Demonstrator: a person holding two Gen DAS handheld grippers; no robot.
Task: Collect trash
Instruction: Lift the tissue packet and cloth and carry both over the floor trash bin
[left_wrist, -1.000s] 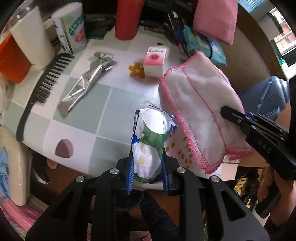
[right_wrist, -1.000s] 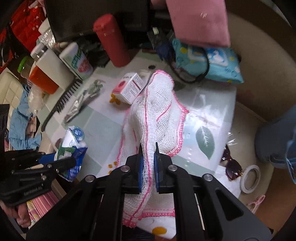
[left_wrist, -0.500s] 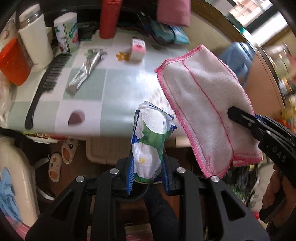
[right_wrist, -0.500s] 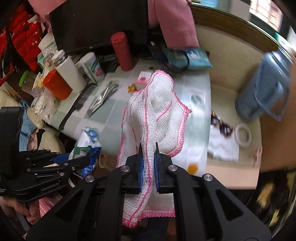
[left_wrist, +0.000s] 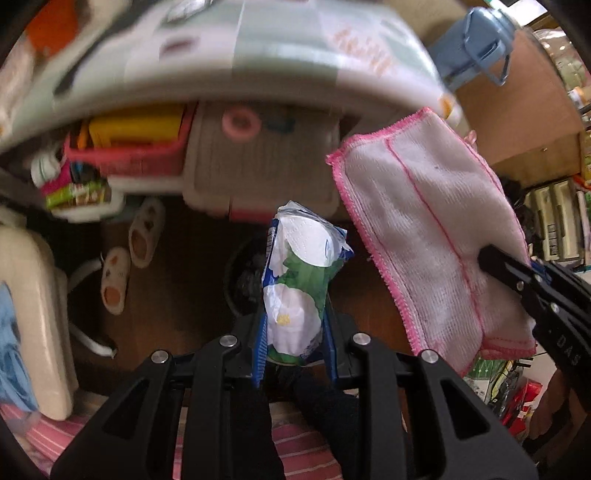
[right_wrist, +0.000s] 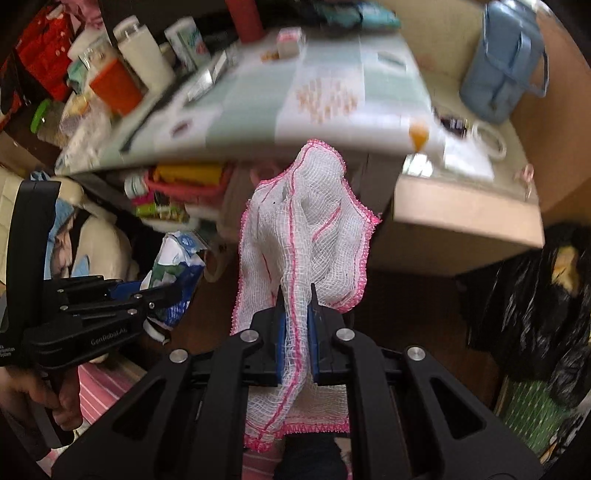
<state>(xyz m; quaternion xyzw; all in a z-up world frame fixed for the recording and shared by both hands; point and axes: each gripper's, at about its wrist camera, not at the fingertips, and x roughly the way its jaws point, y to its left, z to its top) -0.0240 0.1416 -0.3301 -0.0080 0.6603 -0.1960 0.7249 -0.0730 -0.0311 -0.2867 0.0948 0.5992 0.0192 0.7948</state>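
My left gripper (left_wrist: 293, 334) is shut on a crumpled white, green and blue tissue wrapper (left_wrist: 301, 280), held upright off the table, above the floor. A dark round bin with a black liner (left_wrist: 245, 284) sits on the floor just behind the wrapper. My right gripper (right_wrist: 297, 325) is shut on a white cloth with pink edging (right_wrist: 306, 229), which hangs in the air. The cloth (left_wrist: 428, 236) and right gripper (left_wrist: 513, 273) show at the right of the left wrist view; the wrapper (right_wrist: 175, 269) and left gripper (right_wrist: 162, 295) show at the left of the right wrist view.
The table edge (right_wrist: 280, 125) with its checked cover is above and ahead. Under it are a beige crate (left_wrist: 258, 162), a red basket (left_wrist: 129, 155) and slippers (left_wrist: 129, 251). A black bag (right_wrist: 535, 306) hangs at right. A blue jug (right_wrist: 506, 62) stands at the back right.
Both grippers have pulled back off the table and dropped below its edge, still holding the wrapper and the cloth. The view now looks under the table toward the floor.
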